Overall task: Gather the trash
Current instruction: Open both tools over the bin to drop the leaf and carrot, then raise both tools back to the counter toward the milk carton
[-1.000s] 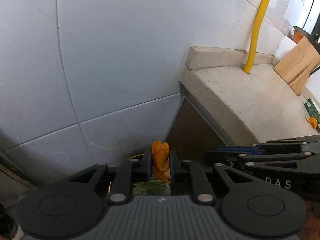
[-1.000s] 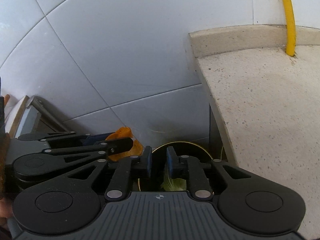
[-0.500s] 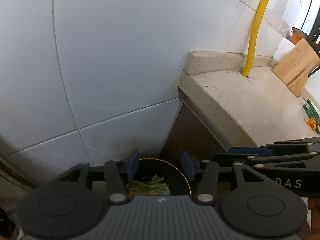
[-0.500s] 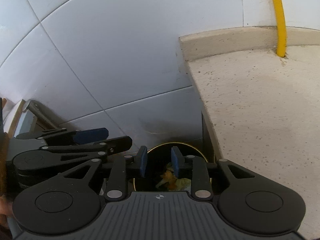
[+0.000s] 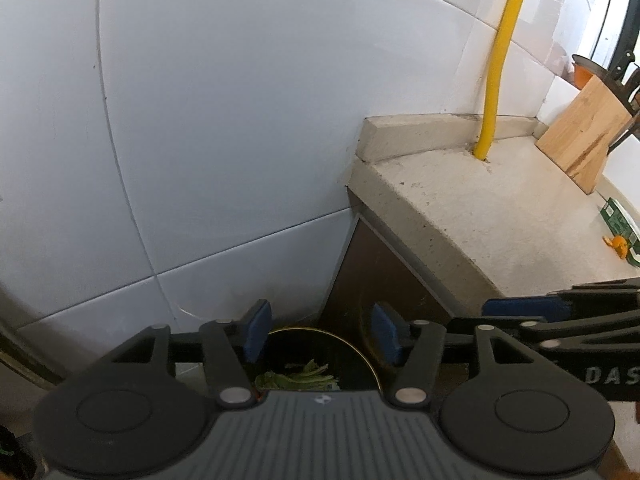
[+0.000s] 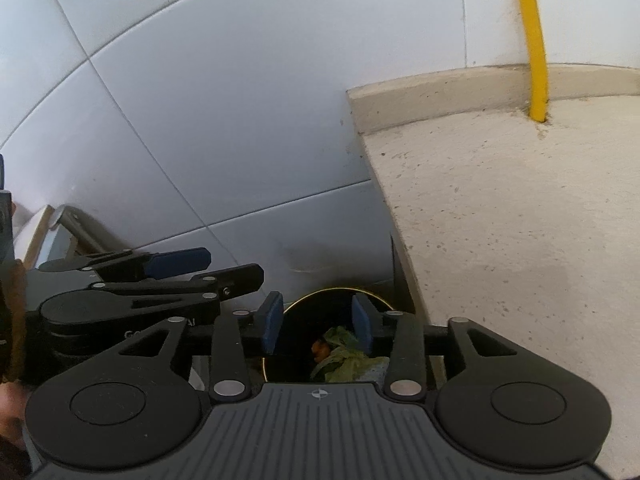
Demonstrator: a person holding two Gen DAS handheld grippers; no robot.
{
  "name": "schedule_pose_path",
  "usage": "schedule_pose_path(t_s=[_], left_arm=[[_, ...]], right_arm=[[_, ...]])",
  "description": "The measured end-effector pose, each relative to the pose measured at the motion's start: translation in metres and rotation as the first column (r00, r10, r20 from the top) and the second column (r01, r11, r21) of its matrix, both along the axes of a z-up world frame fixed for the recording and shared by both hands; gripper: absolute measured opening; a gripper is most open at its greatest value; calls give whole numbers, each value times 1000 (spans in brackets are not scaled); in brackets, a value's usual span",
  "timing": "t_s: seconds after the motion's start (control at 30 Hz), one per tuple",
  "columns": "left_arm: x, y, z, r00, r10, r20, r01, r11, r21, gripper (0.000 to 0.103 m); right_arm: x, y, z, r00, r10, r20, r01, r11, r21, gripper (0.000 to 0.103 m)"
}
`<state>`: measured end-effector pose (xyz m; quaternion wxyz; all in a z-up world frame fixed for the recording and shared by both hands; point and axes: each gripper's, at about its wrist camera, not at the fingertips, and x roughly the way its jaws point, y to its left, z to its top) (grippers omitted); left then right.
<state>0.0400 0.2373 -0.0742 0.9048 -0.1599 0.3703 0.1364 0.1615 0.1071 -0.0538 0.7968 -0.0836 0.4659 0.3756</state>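
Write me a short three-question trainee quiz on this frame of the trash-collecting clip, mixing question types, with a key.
1. True or false: the left gripper grips a scrap between its jaws.
2. Multiple choice: where do the green leaves lie? A) on the counter B) inside the round bin C) on the wooden board
3. Short answer: which scrap remains on the counter, near its far right edge?

Key
1. False: its jaws have just been opening and nothing is between them, as with the right gripper.
2. B: inside the bin, below both grippers.
3. A small orange peel beside a green packet.
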Motion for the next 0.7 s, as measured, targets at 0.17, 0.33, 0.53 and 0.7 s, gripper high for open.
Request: schedule_pose_path(t_s=[0.17,0.33,0.53,0.7], left_arm=[[0,-6,3,1000,-20,15,20,999,27,51],[-3,-14,6,998,-48,32,46,997,61,51],[-6,-30,10,994,-104,45,98,989,112,52],[-9,-47,17,986,-158,60,150,981,124,52]], right_arm=[[-5,-12,16,999,-25,31,24,1000,15,55],[-13,-35,40,995,-54,78,51,998,40,62],[-13,-72,64,984,-106,142,98,993,59,68],[-12,-108,70,974,-173,146,164,984,70,68]])
